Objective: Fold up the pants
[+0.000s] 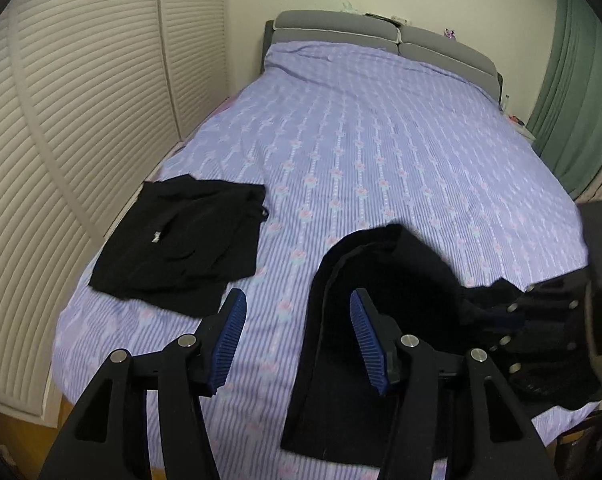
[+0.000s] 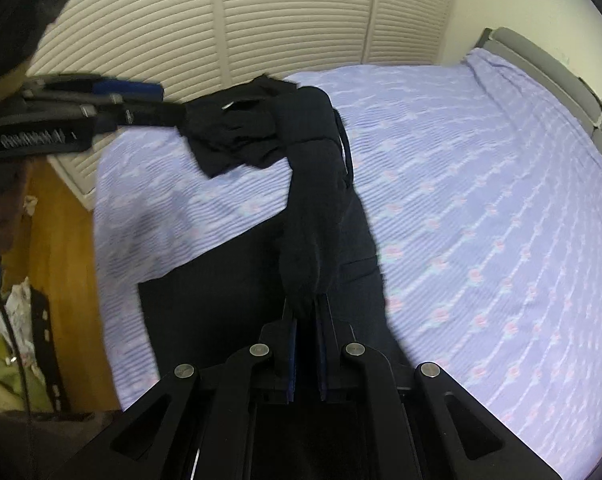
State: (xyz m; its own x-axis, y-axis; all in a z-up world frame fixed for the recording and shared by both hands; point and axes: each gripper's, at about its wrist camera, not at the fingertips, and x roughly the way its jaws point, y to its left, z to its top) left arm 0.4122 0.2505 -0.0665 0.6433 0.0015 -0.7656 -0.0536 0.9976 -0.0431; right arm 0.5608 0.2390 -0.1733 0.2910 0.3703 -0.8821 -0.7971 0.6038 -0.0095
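Observation:
Dark pants rise in a bunched strand from the purple bed sheet. My right gripper is shut on their near end, and more of the cloth lies flat below it. In the left wrist view the same pants drape behind the right-hand finger. There my left gripper stands open, with only sheet showing between its blue pads. Seen from the right wrist, the left gripper hangs at upper left near a folded black garment. The right gripper shows at the right edge.
The folded black garment lies near the bed's left edge. White louvred doors run close along that side. A grey headboard and a green curtain stand at the back. The wooden floor holds a heap of clothes.

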